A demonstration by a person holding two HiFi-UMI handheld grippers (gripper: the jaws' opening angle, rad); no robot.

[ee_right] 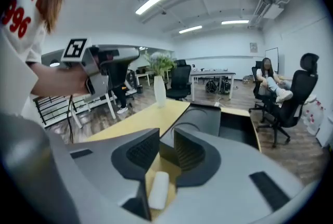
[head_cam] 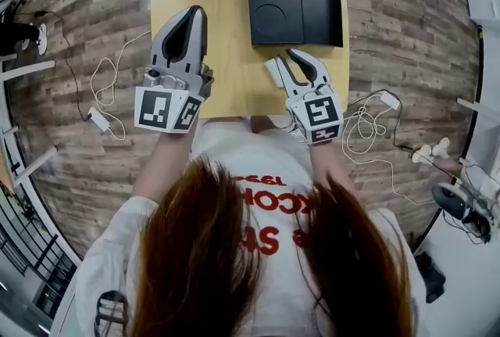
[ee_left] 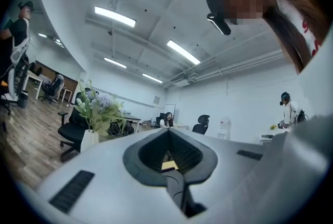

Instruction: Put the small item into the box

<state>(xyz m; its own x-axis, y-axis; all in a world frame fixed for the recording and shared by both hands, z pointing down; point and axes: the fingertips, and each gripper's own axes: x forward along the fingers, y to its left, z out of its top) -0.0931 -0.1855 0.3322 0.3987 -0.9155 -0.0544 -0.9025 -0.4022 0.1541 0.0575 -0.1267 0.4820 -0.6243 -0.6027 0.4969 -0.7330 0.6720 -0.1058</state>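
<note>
Right gripper view, small item (ee_right: 158,190) lying flat, long axis toward box (ee_right: 237,124)

small white item (head_cam: 273,71) lying flat, open black box (head_cam: 320,7) well apart

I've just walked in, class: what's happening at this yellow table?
A person works over a yellow table with tongs in each hand. The right tongs stand open with the small white item lying between the jaws on the table, not gripped. The left tongs are shut and empty, raised alongside. The black box waits open farther back.
</note>
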